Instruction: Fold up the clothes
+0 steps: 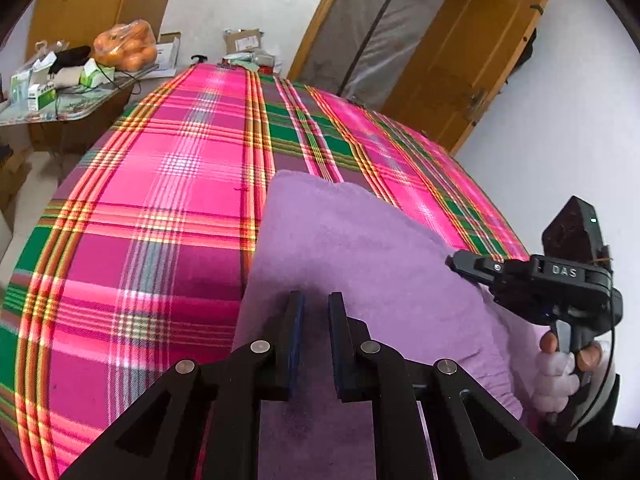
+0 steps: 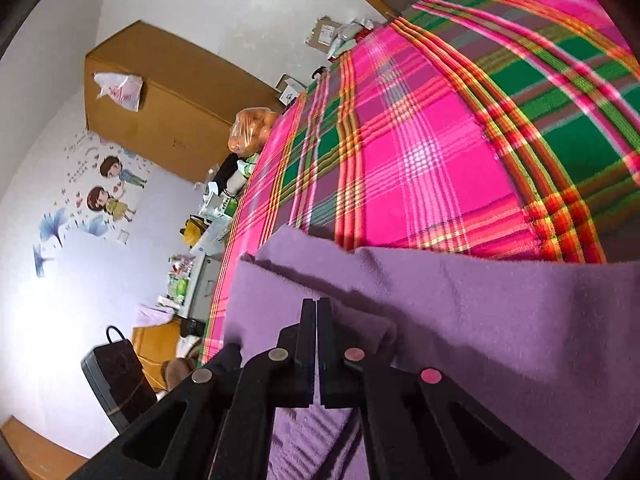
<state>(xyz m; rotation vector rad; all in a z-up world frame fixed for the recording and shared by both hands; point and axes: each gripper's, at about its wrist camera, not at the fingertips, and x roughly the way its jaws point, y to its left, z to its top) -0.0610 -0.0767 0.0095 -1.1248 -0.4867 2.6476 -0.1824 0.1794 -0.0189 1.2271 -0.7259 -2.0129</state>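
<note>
A fuzzy purple garment [image 1: 352,240] lies bunched on a bed covered by a pink, green and orange plaid blanket [image 1: 160,200]. My left gripper [image 1: 316,304] hovers over the garment's near part, fingers a little apart and open, with cloth showing below the gap. At the right, a gloved hand [image 1: 556,376] holds my right gripper [image 1: 454,261], whose tip meets the garment's right edge. In the right wrist view my right gripper [image 2: 316,304] is shut, with folds of the purple garment [image 2: 480,312] lifted around it and a ribbed hem below it.
A cluttered side table [image 1: 60,112] with boxes and a bag of oranges [image 1: 126,46] stands left of the bed. A wooden door [image 1: 472,60] is behind the bed. A brown cabinet [image 2: 160,100] and a black bag [image 2: 116,376] stand by the wall.
</note>
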